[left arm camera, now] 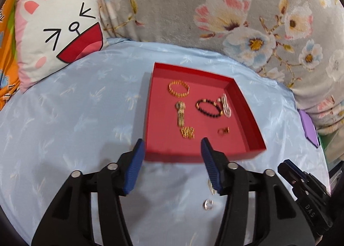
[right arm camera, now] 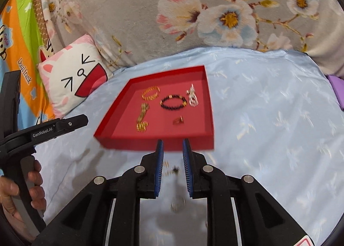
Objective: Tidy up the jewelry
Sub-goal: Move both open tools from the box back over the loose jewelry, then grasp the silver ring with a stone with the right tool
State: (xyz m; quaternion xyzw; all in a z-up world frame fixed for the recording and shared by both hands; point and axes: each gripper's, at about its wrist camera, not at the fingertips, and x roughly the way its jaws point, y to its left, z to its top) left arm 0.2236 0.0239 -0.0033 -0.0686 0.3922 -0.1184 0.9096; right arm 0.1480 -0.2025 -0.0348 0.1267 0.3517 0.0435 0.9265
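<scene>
Nearest, the right gripper had jaws narrowed but released over small loose pieces on the bed; the left gripper stood wide, empty. Beyond, the red tray held bracelets: light, limp, probably slippery, best pinched across a band.

A shallow red tray lies flat on the bed, open side up. Inside it, a gold link bracelet forms a ring near the far left. Just beside it to the right, a black beaded bracelet with gold spacers lies in a loop, touching a silvery chain piece near the right wall. A gold tassel earring stretches lengthwise below the gold bracelet, with a small gold cluster at its near end. A small gold ring sits apart, nearer the front right. On the sheet outside the tray lie a small silver ring and a blurred gold piece.
</scene>
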